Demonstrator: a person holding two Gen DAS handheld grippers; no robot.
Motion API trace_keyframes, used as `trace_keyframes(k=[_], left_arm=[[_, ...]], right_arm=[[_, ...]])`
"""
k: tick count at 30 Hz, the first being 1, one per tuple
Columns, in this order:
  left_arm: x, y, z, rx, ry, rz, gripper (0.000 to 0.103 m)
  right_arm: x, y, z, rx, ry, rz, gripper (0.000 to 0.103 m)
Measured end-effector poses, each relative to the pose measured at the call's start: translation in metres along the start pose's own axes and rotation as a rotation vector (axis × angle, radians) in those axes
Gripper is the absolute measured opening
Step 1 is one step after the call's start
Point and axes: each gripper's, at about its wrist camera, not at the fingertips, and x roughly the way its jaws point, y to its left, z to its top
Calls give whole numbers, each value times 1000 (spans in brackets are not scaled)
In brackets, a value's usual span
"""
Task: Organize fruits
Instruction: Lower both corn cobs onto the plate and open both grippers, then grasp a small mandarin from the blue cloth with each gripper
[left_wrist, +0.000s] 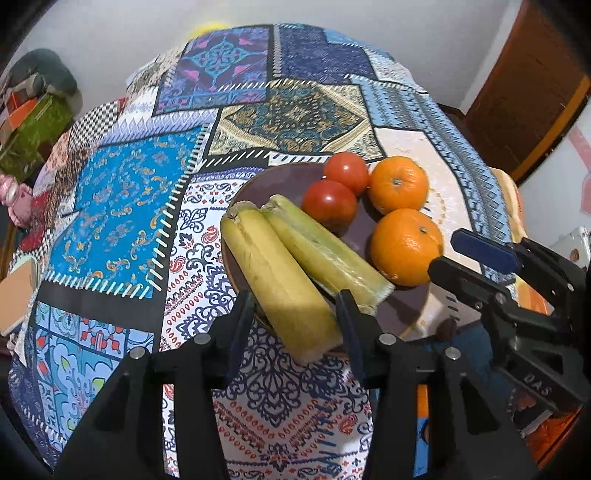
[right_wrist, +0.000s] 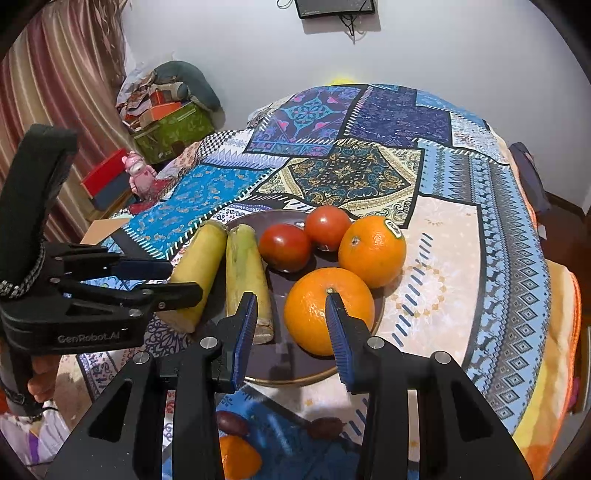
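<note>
A dark plate (left_wrist: 402, 306) (right_wrist: 295, 365) on the patchwork tablecloth holds two yellow-green stalk pieces, two tomatoes and two oranges. My left gripper (left_wrist: 295, 306) (right_wrist: 184, 278) is open around the near end of the yellower stalk (left_wrist: 273, 273) (right_wrist: 199, 262); its pads do not press on it. The greener stalk (left_wrist: 325, 251) (right_wrist: 245, 273) lies beside it. The tomatoes (left_wrist: 330, 203) (right_wrist: 284, 245) sit at the back. My right gripper (right_wrist: 291, 317) (left_wrist: 445, 251) hovers open over the plate's near rim, just in front of the near orange (right_wrist: 317, 306) (left_wrist: 406, 245). The far orange (right_wrist: 373, 249) (left_wrist: 399, 182) rests at the plate's right edge.
The patterned tablecloth (right_wrist: 436, 236) covers a round table that drops off at the right and near edges. A pink toy (right_wrist: 138, 177), boxes and a striped curtain stand off the table's left. Two small dark fruits (right_wrist: 231, 421) lie near the front edge.
</note>
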Motion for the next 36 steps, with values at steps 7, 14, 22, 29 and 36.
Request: trace_keyframes(k=[7,14,22,29,36], left_arm=[[-39,-6,-15,35,-71,-6,50],[-65,-6,-43,37,-105,-35,55],[-72,-12,-86,62,-92,-59,55],[-72,-16,-118,60,-72,-72,56],[-69,-18,-135,71,-53,-75,59]], right_arm=[[-26,4,-8,8,-24,-28,36],[-51,11,-27,12,-30,-61,36],[-60,22,-69,53,12,-66,36],[-55,33,-101,104,65,-37,36],[-46,41,-116,121,107,-21,36]])
